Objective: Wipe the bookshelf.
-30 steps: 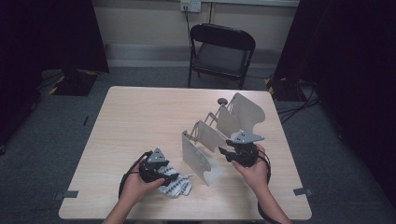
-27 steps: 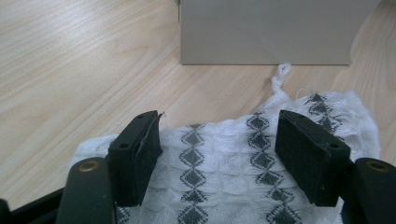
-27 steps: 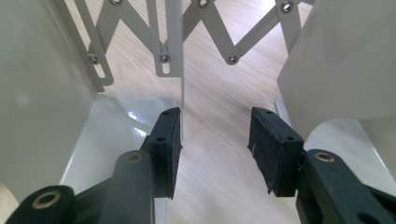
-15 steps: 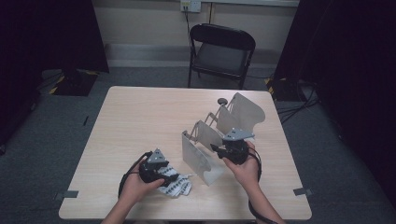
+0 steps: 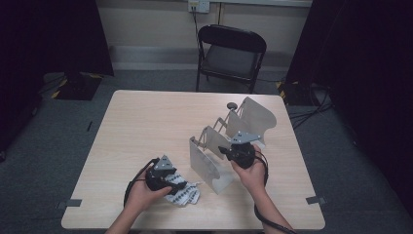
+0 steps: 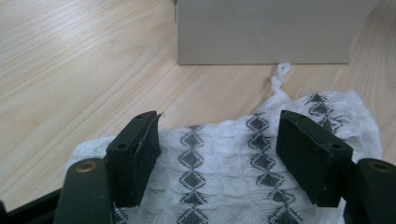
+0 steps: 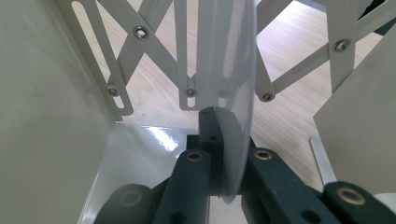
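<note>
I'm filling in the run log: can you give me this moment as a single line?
left gripper: open, over white patterned cloth | right gripper: just closed on middle panel of grey metal expanding rack | wooden table

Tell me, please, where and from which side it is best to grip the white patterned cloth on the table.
Grip the cloth at its near edge, coming from the person's side, low along the table. It lies flat and thin, and the grey rack panel stands close behind it. The left gripper already straddles that edge, jaws open.
</note>
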Demonstrator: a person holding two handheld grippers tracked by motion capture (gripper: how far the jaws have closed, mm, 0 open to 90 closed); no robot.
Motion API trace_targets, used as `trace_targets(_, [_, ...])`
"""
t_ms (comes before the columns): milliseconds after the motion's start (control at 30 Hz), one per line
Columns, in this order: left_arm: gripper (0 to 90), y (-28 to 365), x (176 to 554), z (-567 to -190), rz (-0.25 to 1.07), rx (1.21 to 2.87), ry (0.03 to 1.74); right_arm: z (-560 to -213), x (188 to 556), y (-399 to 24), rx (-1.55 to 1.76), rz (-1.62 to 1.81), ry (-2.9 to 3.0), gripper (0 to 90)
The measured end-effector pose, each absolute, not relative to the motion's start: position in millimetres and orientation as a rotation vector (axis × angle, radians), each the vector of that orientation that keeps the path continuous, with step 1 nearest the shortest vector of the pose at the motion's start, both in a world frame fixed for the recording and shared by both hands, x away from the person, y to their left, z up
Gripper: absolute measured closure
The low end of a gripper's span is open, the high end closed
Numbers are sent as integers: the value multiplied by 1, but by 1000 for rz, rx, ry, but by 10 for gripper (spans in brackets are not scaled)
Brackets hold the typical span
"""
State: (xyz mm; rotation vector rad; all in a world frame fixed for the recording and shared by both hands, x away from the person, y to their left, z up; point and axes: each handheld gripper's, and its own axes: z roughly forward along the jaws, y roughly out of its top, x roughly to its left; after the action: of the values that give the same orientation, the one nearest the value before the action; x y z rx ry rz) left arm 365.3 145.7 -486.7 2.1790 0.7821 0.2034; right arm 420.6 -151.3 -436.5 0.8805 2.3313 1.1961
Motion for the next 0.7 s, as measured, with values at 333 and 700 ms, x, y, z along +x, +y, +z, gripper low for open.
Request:
trace_targets(333, [300, 145, 366, -486, 208, 2187, 779, -429, 415, -152, 810, 1194, 2319, 893])
trace_targets(700, [299, 141, 365, -485, 218, 2178, 764, -427, 410, -134, 672, 1261, 2374, 889])
